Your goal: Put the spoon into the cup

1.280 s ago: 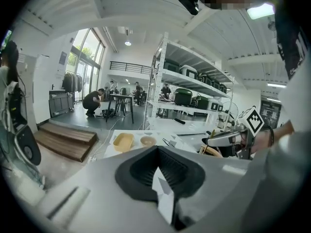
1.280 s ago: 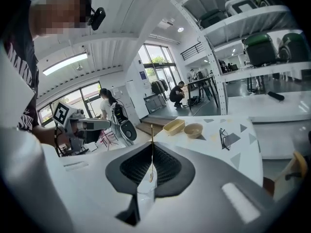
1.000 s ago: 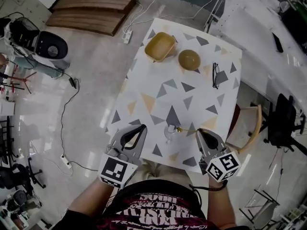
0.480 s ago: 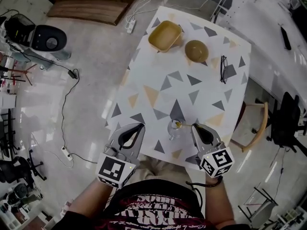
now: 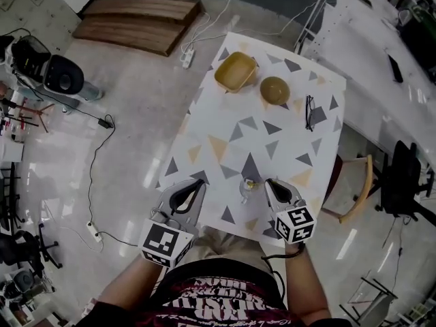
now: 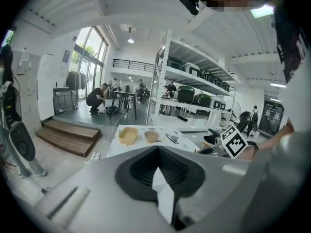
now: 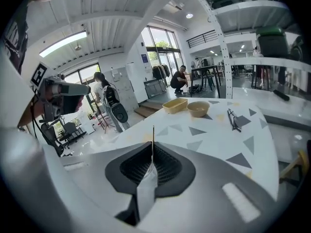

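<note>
1. The left gripper [image 5: 199,184], jaws pressed together on nothing, waits at the near edge of the table [image 5: 225,125].
2. The right gripper [image 5: 270,182], pinching the spoon [image 5: 251,182], has come down toward the cup [image 5: 242,191]. The spoon's golden end, beside the cup a second ago, now sits inside the rim.
3. Probably only the release remains.

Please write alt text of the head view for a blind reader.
The right claw, shut on a gold spoon, holds it at a glass cup near the front of the table. The left claw is shut and empty. A yellow dish, a bowl and eyeglasses lie at the far end.
</note>
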`<state>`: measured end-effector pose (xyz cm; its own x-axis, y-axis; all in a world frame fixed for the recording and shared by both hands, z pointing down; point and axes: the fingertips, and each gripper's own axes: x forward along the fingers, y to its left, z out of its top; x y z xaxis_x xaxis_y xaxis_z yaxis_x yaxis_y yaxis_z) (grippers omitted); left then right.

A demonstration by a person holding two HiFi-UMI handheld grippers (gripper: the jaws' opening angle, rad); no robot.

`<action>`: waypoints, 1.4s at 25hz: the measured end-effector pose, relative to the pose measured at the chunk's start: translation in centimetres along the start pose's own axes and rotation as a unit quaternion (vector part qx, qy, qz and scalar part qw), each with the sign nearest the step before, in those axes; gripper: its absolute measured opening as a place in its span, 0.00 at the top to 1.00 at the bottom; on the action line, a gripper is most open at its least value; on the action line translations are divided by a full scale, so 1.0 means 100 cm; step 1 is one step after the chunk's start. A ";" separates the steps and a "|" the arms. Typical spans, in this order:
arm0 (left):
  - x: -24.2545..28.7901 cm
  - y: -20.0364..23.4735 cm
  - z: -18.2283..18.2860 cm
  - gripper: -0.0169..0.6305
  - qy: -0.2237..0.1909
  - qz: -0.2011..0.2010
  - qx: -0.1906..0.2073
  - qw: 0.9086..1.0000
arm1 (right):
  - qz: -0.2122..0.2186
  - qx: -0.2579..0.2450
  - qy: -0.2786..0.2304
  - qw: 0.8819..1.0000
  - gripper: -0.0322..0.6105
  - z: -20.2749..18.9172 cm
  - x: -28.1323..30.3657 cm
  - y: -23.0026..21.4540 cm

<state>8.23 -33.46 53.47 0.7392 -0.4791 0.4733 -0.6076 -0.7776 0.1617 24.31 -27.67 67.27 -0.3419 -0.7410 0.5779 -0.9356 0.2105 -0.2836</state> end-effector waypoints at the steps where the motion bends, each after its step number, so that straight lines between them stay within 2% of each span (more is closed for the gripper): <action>1: -0.004 -0.001 0.002 0.97 -0.004 -0.003 0.001 1.000 | 0.003 0.006 0.003 1.000 0.89 -0.001 0.001 0.002; 4: -0.016 -0.003 0.014 0.97 -0.022 -0.007 0.009 1.000 | 0.004 0.005 0.008 1.000 0.68 -0.002 -0.001 0.009; 9: -0.038 -0.008 0.033 0.97 -0.049 -0.018 0.022 0.998 | -0.032 -0.009 0.001 0.999 0.63 0.007 -0.028 0.015; 13: -0.054 -0.010 0.050 0.97 -0.072 -0.023 0.026 0.997 | -0.055 -0.023 -0.027 0.998 0.61 0.022 -0.057 0.022; 18: -0.073 -0.018 0.067 0.97 -0.101 -0.037 0.036 0.994 | -0.082 -0.038 -0.072 0.993 0.64 0.040 -0.099 0.036; 24: -0.097 -0.022 0.078 0.97 -0.120 -0.040 0.051 0.991 | -0.129 -0.062 -0.153 0.978 0.90 0.076 -0.162 0.061; 30: -0.120 -0.026 0.094 0.97 -0.145 -0.044 0.059 0.987 | -0.146 -0.073 -0.212 0.964 0.90 0.108 -0.210 0.084; 35: -0.137 -0.029 0.106 0.97 -0.163 -0.049 0.064 0.983 | -0.154 -0.088 -0.237 0.955 0.90 0.127 -0.237 0.106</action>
<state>2.90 -28.97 37.31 0.8590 -0.4880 0.1547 -0.5025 -0.8615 0.0727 23.67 -16.01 40.83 -0.0093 -0.9816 0.1909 -1.0000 0.0096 0.0009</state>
